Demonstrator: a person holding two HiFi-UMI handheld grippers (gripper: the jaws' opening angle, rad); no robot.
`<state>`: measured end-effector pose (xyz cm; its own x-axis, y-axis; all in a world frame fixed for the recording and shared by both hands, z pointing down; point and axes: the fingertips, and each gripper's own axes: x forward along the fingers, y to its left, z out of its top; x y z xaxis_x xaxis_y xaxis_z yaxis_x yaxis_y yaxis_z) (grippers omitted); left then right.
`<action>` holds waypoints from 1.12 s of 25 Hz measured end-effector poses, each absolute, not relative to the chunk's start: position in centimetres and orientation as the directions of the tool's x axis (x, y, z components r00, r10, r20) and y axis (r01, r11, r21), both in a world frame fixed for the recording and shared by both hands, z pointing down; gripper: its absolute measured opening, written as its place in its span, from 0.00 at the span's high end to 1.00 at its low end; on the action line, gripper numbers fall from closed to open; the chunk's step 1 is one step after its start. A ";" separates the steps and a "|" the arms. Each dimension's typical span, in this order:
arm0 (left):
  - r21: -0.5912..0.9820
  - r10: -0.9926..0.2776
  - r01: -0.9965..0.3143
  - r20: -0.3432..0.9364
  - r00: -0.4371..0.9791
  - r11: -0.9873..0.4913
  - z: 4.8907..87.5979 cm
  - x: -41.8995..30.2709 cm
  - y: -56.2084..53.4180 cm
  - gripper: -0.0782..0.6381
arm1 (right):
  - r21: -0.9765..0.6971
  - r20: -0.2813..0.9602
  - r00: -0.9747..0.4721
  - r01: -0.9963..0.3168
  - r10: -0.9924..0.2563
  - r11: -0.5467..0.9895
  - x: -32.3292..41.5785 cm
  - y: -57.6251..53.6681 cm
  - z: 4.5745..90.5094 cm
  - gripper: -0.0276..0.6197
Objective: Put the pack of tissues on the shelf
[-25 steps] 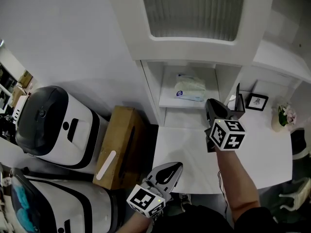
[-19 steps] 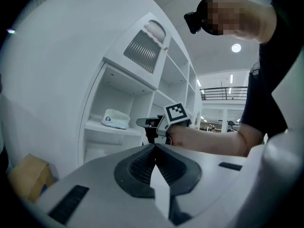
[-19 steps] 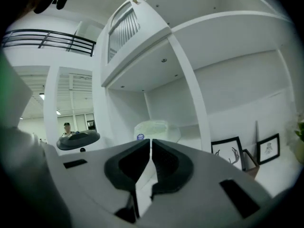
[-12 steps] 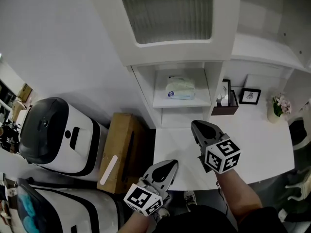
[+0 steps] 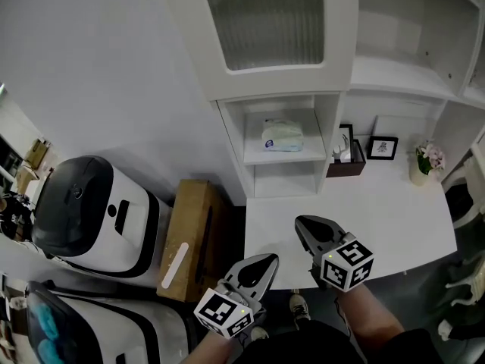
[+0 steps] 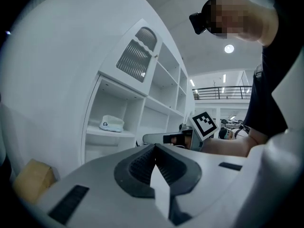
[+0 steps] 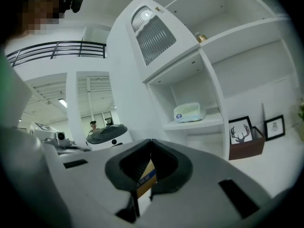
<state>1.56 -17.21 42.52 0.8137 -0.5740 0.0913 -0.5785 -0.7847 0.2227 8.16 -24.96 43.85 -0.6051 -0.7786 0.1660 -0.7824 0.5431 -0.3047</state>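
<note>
The pack of tissues (image 5: 283,135) is pale green and white and lies on the middle shelf (image 5: 284,156) of the white cabinet. It also shows in the left gripper view (image 6: 111,123) and the right gripper view (image 7: 189,112), with nothing touching it. My right gripper (image 5: 303,230) hovers over the near edge of the white desk, well short of the shelf, its jaws shut and empty (image 7: 151,140). My left gripper (image 5: 261,264) hangs lower left, off the desk's front edge, shut and empty (image 6: 155,146).
A white desk (image 5: 394,218) runs right of the shelf. On it stand a dark brown box (image 5: 345,165), small picture frames (image 5: 383,147) and a flower vase (image 5: 424,161). A cardboard box (image 5: 193,233) and white domed machines (image 5: 83,211) stand on the floor at left.
My right gripper has drawn back from just below the shelf to the desk's near edge. The tissue pack stays on the shelf. The left gripper has hardly moved.
</note>
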 end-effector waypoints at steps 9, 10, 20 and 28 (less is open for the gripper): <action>0.230 -0.542 -0.547 0.090 0.835 -0.805 42.1 -0.6 -13.6 0.88 | -0.322 0.149 -0.602 -0.780 -0.785 0.537 5.8 -19.3 42.9 0.95; 0.232 -0.537 -0.542 0.089 0.839 -0.808 42.1 -0.8 -13.2 0.88 | -0.319 0.152 -0.602 -0.780 -0.784 0.538 5.5 -18.7 42.9 0.95; 0.248 -0.495 -0.495 0.067 0.866 -0.833 42.5 -2.3 -10.4 0.88 | -0.290 0.188 -0.557 -0.818 -0.809 0.497 4.4 -13.8 43.5 0.95; 0.259 -0.480 -0.480 0.065 0.875 -0.838 42.6 -4.3 -8.5 0.88 | -0.297 0.208 -0.538 -0.830 -0.817 0.471 3.0 -10.0 43.8 0.95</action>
